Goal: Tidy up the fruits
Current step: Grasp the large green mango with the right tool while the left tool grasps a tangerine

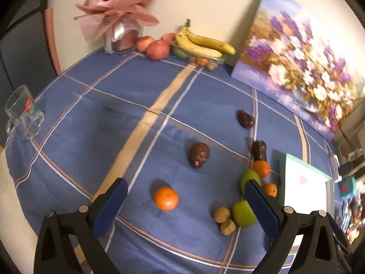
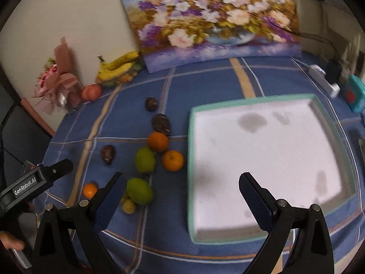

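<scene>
Both your tongs, left gripper and right gripper, hang released and empty. Fruit lies loose, tray bare: start with the orange.

Cream wall, blue plaid tablecloth, floral painting

Both grippers look the same – the left gripper and the right gripper have black plastic arms with silver screws and blue textured pads. White "GenRobot.AI" lettering on the left one's body.
</scene>
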Demonstrator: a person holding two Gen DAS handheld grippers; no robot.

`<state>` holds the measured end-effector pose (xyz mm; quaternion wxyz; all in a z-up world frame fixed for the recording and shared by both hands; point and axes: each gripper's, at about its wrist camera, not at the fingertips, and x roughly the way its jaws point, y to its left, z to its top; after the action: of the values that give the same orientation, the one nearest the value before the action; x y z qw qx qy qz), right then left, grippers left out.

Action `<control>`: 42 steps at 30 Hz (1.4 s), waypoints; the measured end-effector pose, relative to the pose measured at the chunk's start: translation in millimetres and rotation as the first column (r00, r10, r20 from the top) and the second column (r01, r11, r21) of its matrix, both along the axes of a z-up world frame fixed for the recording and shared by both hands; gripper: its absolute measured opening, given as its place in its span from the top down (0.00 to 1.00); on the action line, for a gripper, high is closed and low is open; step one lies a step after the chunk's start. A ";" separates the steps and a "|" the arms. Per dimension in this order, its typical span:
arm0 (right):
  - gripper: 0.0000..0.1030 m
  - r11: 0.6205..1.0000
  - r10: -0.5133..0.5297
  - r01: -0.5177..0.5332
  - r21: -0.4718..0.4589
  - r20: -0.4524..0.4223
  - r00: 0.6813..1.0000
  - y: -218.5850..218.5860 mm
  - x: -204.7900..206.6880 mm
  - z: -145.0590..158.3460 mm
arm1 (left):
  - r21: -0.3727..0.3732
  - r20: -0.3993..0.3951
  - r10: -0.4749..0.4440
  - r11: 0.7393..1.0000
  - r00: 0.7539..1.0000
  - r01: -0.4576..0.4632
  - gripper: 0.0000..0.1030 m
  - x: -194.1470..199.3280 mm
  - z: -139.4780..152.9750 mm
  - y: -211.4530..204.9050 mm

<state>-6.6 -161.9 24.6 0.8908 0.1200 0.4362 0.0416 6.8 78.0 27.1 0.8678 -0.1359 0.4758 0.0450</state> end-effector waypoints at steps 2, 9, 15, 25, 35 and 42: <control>0.04 0.999 0.042 -0.042 -0.008 0.023 0.999 10.8 2.2 4.6 | -0.019 0.003 0.022 1.000 1.000 -0.022 0.00 -0.1 0.6 9.3; 0.04 0.992 0.128 -0.129 0.010 0.043 0.991 34.3 12.4 12.8 | -0.086 -0.029 0.102 0.991 0.994 -0.104 0.01 1.2 -8.4 35.3; 0.20 0.981 0.192 -0.192 -0.004 0.009 0.981 53.8 26.1 7.2 | -0.129 -0.114 0.114 0.983 0.987 -0.128 0.09 8.1 -28.2 41.2; 0.47 0.972 0.233 -0.237 -0.004 -0.161 0.959 69.0 46.9 -37.3 | -0.153 -0.258 0.095 0.979 0.962 -0.138 0.18 23.4 -66.2 36.4; 0.56 0.965 0.254 -0.262 0.000 -0.247 0.935 76.7 53.8 -63.8 | -0.167 -0.342 0.072 0.977 0.937 -0.136 0.40 31.1 -89.7 31.1; 0.57 0.961 0.267 -0.275 0.006 -0.264 0.927 78.7 54.5 -69.2 | -0.186 -0.373 0.054 0.974 0.926 -0.131 0.58 35.8 -98.5 30.2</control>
<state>47.8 -83.2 -44.6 0.8127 0.0493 0.5631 0.1411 42.6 108.2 -71.4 0.7419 -0.2375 0.6242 0.0606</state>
